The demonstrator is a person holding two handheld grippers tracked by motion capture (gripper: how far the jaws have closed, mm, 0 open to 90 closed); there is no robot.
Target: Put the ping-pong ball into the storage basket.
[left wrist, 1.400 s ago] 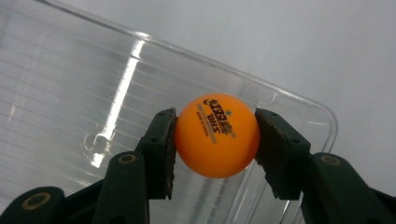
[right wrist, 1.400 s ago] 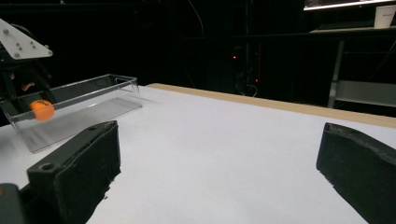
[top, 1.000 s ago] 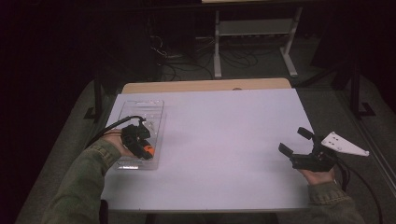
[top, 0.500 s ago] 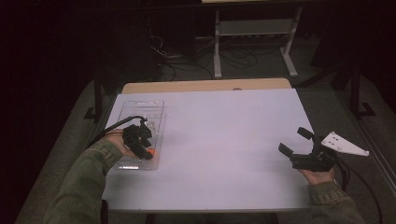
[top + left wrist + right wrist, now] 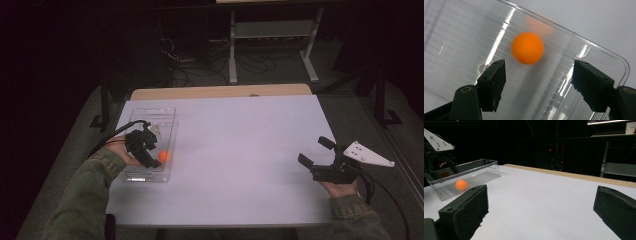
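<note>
The orange ball (image 5: 527,48) lies loose inside the clear tray (image 5: 164,113) at the table's nine o'clock, so the drop looks done. The left gripper (image 5: 151,155) hovers above it, its jaws just opened and empty. At four o'clock, the right gripper (image 5: 314,151) rests with jaws apart, idle.

Both sleeves (image 5: 85,200) are olive green with buttoned cuffs. Each gripper is black with blocky matte jaws, a round screw hole behind each. A black cable (image 5: 112,137) trails behind the left gripper (image 5: 150,150); a grey three-cornered plate (image 5: 369,154) tops the right gripper (image 5: 315,152).
</note>
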